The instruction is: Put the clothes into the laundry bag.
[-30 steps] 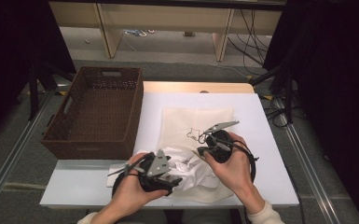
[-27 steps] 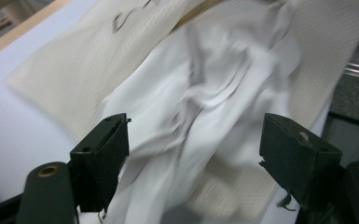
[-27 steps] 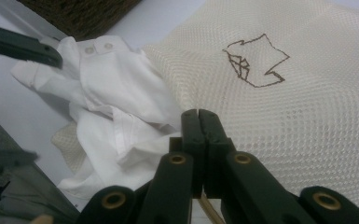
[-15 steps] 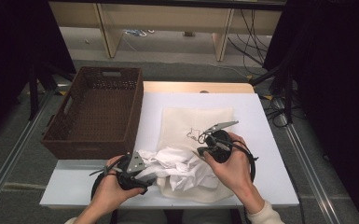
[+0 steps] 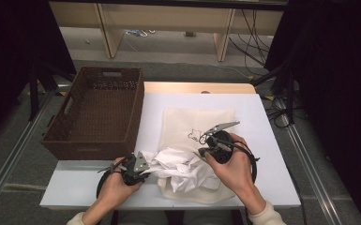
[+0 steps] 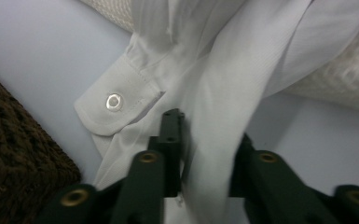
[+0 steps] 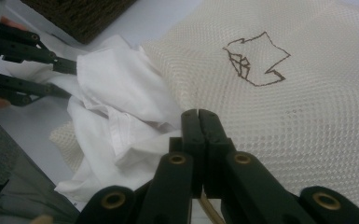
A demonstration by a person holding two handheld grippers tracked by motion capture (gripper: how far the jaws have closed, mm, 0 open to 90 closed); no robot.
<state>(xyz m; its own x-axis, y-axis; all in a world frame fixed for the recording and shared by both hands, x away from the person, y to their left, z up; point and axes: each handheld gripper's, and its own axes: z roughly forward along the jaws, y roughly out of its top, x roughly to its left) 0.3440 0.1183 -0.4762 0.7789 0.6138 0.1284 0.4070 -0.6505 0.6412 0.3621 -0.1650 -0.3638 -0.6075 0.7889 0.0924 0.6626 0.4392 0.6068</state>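
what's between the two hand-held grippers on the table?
In the high view, the crumpled white shirt spans the stretch between the left hand-held gripper and the right hand-held gripper, lying on the mesh bag.

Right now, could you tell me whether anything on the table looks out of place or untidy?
The white shirt lies crumpled, half out of the mesh bag at its near edge, one cuff trailing onto the table. The basket sits square; nothing is spilled or damaged.
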